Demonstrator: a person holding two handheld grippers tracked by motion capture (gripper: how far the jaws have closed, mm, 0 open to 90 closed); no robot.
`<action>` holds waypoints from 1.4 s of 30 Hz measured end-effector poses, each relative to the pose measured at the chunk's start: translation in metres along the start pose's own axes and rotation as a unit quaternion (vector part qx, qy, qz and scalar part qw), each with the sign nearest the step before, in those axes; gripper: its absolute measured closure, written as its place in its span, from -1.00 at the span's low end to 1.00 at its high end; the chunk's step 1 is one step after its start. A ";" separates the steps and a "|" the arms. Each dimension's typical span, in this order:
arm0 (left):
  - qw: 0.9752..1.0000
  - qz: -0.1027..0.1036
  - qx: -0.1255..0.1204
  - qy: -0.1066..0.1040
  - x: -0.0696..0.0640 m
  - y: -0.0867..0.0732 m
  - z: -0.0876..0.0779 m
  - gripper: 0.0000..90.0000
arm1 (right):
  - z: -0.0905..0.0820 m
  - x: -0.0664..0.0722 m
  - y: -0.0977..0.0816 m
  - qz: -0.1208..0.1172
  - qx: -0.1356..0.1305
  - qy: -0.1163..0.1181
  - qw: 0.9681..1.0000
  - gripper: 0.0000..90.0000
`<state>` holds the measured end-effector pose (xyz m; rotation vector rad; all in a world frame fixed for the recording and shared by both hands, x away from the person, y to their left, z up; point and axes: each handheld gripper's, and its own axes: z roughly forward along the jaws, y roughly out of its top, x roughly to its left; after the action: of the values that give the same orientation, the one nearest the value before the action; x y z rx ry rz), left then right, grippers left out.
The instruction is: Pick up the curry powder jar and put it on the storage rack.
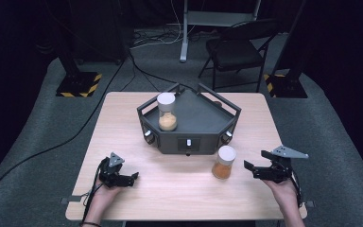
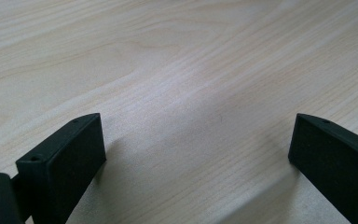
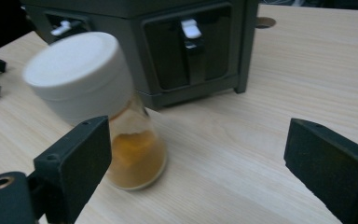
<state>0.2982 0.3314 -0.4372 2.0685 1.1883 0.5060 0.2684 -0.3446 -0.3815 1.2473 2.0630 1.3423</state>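
Presently the work concerns two jars of orange powder and a dark tray. One jar, the tray jar [image 1: 167, 111], stands upright on the left part of the angular tray [image 1: 203, 125], white lid on. The second, the table jar [image 1: 224, 162], stands upright on the bare table [image 1: 170, 189], just in front of the tray's front right corner and apart from it.

The right gripper [image 1: 260, 169] sits to the right of the table jar with a clear gap between them; its jaws stand wide apart and hold nothing. In the right gripper view the table jar [image 3: 102, 112] appears beside the left pad and slightly blurred, not between the pads. The left gripper [image 1: 128, 178] lies low over the near left of the table, jaws likewise apart and empty, with only wood grain between them in the left gripper view.

Judgement: the step in hand appears to be the approach to the table jar, grasp not yet made. The next move calls for centring the open jaws on the glass body below the lid, closing squarely, then lifting clear of the tray's rail before setting the jar down. A glancing contact could tip it.

Surface: pale wood-grain tabletop, otherwise bare. Room: dark, grey carpet, a folding chair [image 1: 236, 49] behind the table, hazard-striped stand bases [image 1: 79, 84] at both sides, cables [image 1: 52, 146] trailing across the floor.
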 end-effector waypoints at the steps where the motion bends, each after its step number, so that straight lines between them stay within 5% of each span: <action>1: 1.000 0.000 0.000 0.000 0.000 0.000 0.000 -0.92 | 0.000 0.001 0.001 -0.001 -0.001 0.004 1.000 -0.85; 17: 1.000 -0.001 -0.002 0.000 0.000 0.000 0.000 -0.92 | 0.017 0.022 0.012 -0.033 0.006 0.049 0.998 -0.82; 42: 1.000 -0.002 -0.002 0.001 -0.001 0.000 0.000 -0.92 | 0.053 0.041 0.014 -0.056 0.017 0.044 0.997 -0.48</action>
<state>0.2977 0.3309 -0.4378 2.0632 1.1915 0.5076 0.2908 -0.2801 -0.3884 1.0868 2.1908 1.3380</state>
